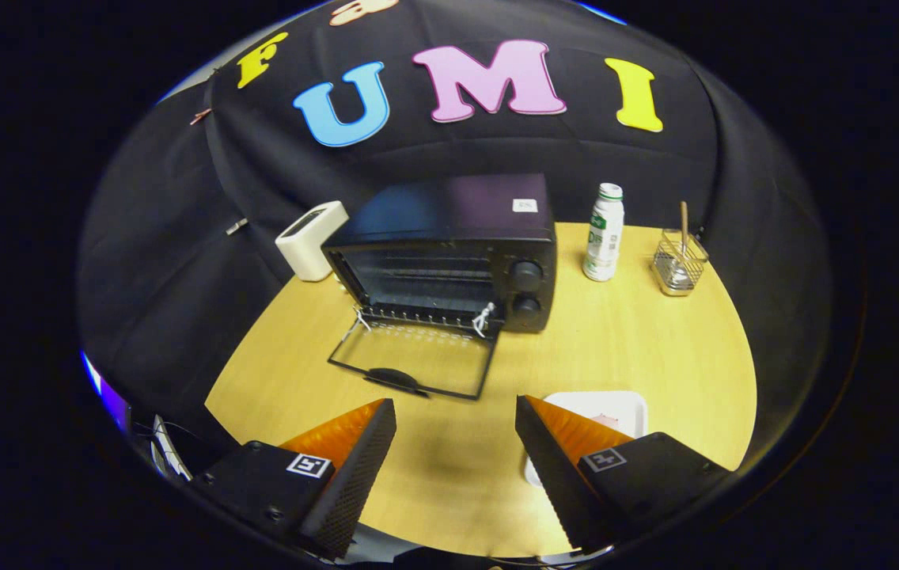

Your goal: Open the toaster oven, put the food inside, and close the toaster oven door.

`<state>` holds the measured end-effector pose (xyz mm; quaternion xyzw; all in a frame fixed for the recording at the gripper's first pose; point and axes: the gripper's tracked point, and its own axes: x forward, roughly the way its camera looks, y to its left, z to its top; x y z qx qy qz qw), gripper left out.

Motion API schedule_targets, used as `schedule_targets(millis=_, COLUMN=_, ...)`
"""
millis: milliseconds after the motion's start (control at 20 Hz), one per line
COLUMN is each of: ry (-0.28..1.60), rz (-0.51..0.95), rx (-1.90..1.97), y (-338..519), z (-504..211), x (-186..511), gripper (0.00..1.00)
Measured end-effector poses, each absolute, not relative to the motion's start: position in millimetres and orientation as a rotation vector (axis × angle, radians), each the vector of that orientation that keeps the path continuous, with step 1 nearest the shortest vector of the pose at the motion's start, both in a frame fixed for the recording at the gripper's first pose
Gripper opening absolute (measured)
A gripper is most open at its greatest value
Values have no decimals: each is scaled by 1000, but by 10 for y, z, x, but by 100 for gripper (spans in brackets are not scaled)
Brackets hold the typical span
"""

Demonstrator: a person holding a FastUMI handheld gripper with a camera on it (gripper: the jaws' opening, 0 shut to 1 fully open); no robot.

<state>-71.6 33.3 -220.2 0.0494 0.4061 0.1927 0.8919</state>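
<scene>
Black steel body: the toaster oven (pixel 449 249) stands at the back of the table, its cavity exposed and a wire rack visible inside.
Glass door: the oven door (pixel 418 360) is folded fully down, lying flat toward me with its handle (pixel 396 378) at the near edge; white ties show at both hinges.
Food: a pale pinkish piece (pixel 601 417) lies on a white tray (pixel 631 405) just beyond my right finger, to the right of the lowered door; the finger covers part of the tray, and I cannot say what the food is.
My gripper: the gripper (pixel 456 412) has its fingers spread wide with bare tabletop between them, holding nothing and touching nothing.
Step in hand: opening is done, in my judgement; loading the food is the step now due, and the door is not yet to be closed.
Next move: I must swing right and down to the tray, bracket the food with both fingers and close on it, then carry it over the lowered door into the cavity.
Risk: the door lies across the approach path and could be caught on the way in.
Surroundings: wooden table (pixel 639 340); a white two-slot toaster (pixel 311 240) left of the oven; a white bottle with green cap (pixel 605 232) to its right; a wire utensil holder (pixel 679 261) beyond that.
</scene>
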Motion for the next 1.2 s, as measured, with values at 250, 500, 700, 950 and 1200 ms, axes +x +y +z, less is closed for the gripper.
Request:
schedule_targets(millis=250, ry=1036, rz=308, rx=32, y=-614, z=-2692, x=-645, gripper=99)
schedule_targets(millis=500, ry=1209, rz=244, rx=39, y=-1201, z=-3276, x=-539, gripper=99)
schedule_targets(millis=700, ry=1365, rz=232, rx=13, y=-1447, z=-3786, x=-500, gripper=91)
schedule_targets(millis=950, ry=1441, rz=216, rx=18, y=-1499, z=-4141, x=-447, gripper=61)
schedule_targets(millis=1200, ry=1469, rz=225, rx=36, y=-1500, z=-4183, x=-441, gripper=20)
